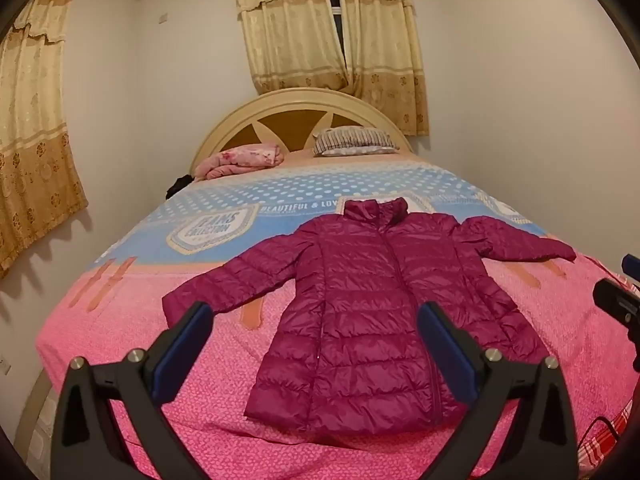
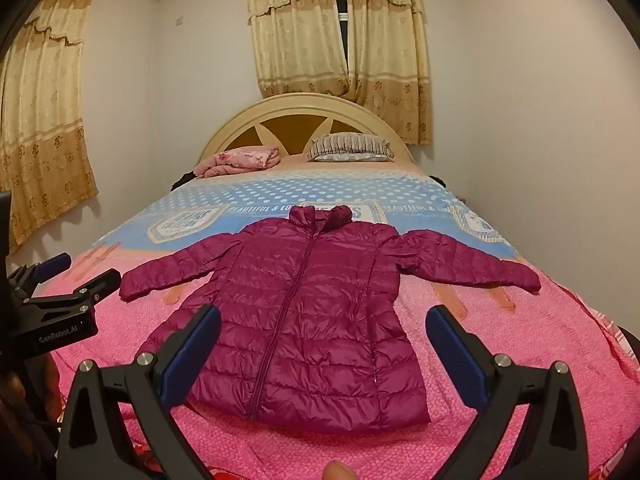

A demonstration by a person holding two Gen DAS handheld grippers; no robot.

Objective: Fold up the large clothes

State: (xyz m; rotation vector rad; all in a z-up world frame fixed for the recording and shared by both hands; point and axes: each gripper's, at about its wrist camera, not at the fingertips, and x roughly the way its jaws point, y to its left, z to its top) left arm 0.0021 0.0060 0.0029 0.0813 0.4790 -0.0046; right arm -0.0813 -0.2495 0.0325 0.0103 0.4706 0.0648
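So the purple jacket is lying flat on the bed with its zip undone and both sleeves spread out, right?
Not quite. The jacket does lie flat on the bed with both sleeves spread out, but its zip is done up, closed from hem to collar. The right wrist view shows this best.

The blue, white-dotted far part of the printed bedspread [image 1: 224, 196] carries a shield-shaped badge [image 1: 212, 229] reading "JEANS COLLECTION", and just right of it a white line reading "BEAUTIFUL & LOV", cut off by the jacket collar. The black left gripper [image 2: 68, 268] body reads "GenRobot.AI" in white.
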